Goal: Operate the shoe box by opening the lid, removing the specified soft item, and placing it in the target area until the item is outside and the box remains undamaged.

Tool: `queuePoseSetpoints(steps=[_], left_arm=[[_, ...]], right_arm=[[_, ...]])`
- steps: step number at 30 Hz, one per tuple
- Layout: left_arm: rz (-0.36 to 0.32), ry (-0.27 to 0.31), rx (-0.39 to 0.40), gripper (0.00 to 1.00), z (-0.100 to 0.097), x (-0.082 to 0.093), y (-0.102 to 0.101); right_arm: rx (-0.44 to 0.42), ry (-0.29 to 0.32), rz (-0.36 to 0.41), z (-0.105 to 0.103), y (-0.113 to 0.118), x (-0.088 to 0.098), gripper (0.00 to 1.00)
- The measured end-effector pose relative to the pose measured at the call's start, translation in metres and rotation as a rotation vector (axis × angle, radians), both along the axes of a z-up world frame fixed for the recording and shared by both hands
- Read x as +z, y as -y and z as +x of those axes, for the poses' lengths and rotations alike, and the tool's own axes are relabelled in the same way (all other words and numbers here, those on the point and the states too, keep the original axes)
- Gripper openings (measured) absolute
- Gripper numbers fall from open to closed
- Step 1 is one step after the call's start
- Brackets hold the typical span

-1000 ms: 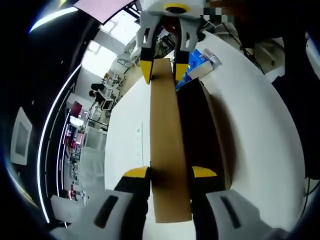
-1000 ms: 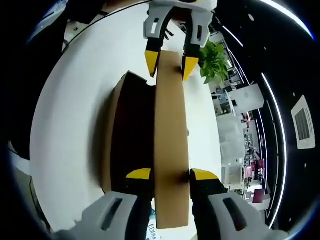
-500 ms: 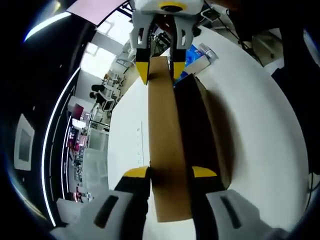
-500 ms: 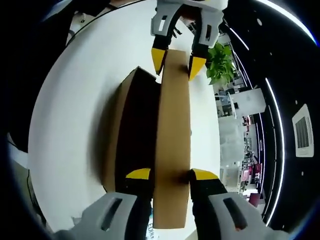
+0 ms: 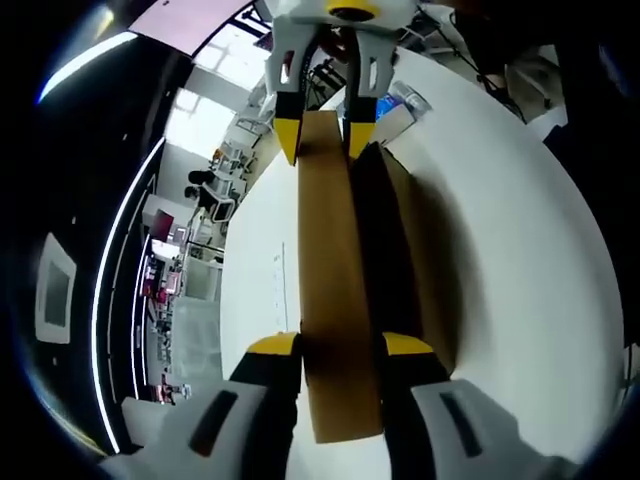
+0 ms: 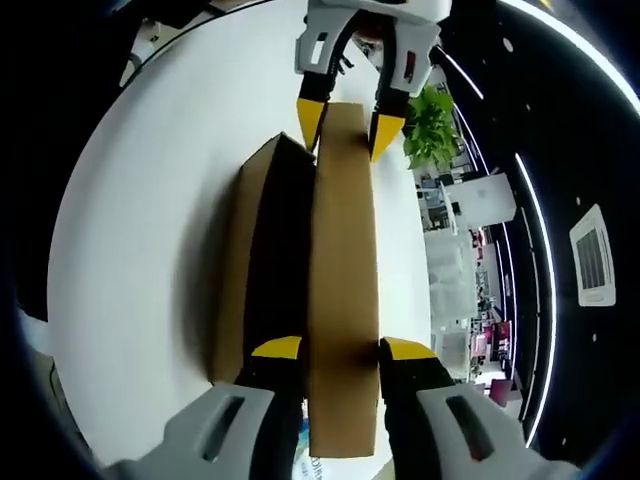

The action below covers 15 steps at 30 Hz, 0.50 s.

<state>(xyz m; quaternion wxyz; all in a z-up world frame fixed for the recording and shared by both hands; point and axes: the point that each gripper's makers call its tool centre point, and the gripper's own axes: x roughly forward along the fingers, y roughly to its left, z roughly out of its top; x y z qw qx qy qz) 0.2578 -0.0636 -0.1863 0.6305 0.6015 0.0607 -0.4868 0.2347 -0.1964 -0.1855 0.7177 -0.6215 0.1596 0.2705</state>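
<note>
A brown cardboard lid (image 5: 330,290) runs straight away from my left gripper (image 5: 340,348), which is shut on its near end. My right gripper (image 5: 322,150) grips the far end of the same lid. In the right gripper view the lid (image 6: 343,270) sits between my right gripper (image 6: 340,350), shut on it, and my left gripper (image 6: 345,120) at the top. The shoe box body (image 5: 425,270) (image 6: 232,270) lies beside and under the lid on the white table. Its inside is a dark strip, and what it holds is hidden.
A blue and white packet (image 5: 392,108) lies on the round white table (image 5: 520,250) just beyond the box. A green potted plant (image 6: 432,135) stands past the table's (image 6: 140,220) far edge. Office furniture shows in the background.
Both grippers keep their hold on the lid's ends. The dark opening beside the lid has narrowed, as the lid has come closer over the box. Both views have shifted a little.
</note>
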Motion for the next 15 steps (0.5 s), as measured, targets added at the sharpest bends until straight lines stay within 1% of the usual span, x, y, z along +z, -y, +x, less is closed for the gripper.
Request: queuePoseSetpoints(steps=[6, 8, 9, 10, 11, 12, 13, 14, 15], left_arm=[[-0.008, 0.024, 0.007, 0.3, -0.003, -0.007, 0.001], [-0.008, 0.049, 0.009, 0.3, -0.004, -0.01, 0.001], [0.008, 0.082, 0.006, 0.3, -0.003, -0.012, -0.001], [0.009, 0.086, 0.005, 0.3, -0.004, -0.012, -0.001], [0.001, 0.078, 0.007, 0.3, -0.006, -0.015, 0.0], [-0.002, 0.082, 0.01, 0.3, -0.006, -0.015, 0.0], [-0.002, 0.094, 0.013, 0.3, -0.005, -0.015, 0.0], [-0.003, 0.095, 0.012, 0.3, -0.007, -0.018, 0.0], [-0.003, 0.113, 0.017, 0.3, -0.007, -0.02, 0.0]], right_arm=[[-0.005, 0.055, 0.002, -0.002, 0.0, -0.006, 0.28], [-0.003, 0.082, -0.002, -0.004, 0.0, -0.008, 0.28], [-0.001, 0.088, 0.002, -0.005, -0.001, -0.009, 0.28], [-0.002, 0.09, 0.004, -0.005, -0.001, -0.01, 0.28], [-0.005, 0.094, -0.002, -0.007, -0.001, -0.013, 0.28], [-0.006, 0.109, -0.007, -0.006, -0.001, -0.012, 0.28], [-0.006, 0.11, -0.003, -0.007, -0.001, -0.014, 0.28], [-0.01, 0.119, -0.014, -0.008, -0.001, -0.016, 0.28], [-0.008, 0.129, -0.014, -0.009, -0.001, -0.018, 0.28]])
